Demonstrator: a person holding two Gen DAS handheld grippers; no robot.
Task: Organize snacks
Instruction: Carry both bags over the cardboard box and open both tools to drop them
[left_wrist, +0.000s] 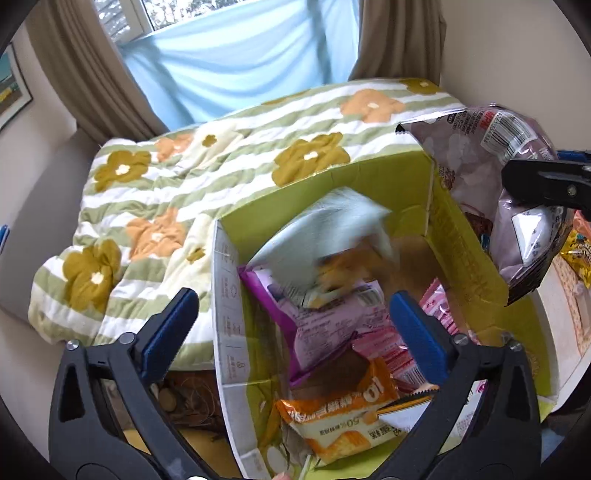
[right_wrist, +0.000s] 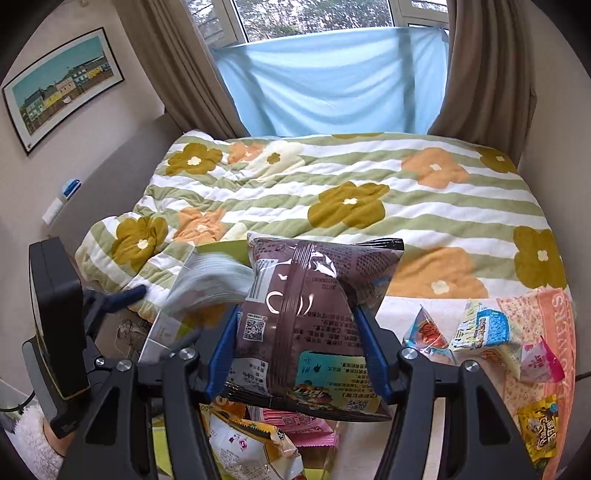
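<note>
1. Left wrist view: left gripper (left_wrist: 293, 325) jaws spread wide, nothing between the blue pads, poised over the green box (left_wrist: 373, 177). Blurred pale blue packet (left_wrist: 332, 229) above centre, loose inside the box. Purple packet (left_wrist: 317, 321) and orange packet (left_wrist: 340, 421) piled in the box toward 6 o'clock. Brown snack bag (left_wrist: 476, 147) at 2 o'clock, pinched by the right gripper (left_wrist: 532, 192).
2. Right wrist view: right gripper (right_wrist: 297, 347) clamped on the brown snack bag (right_wrist: 310, 314) at centre. Small wrapped snacks (right_wrist: 480, 332) on a cloth at 3 o'clock. Floral quilt (right_wrist: 332, 184) toward 12 o'clock.
</note>
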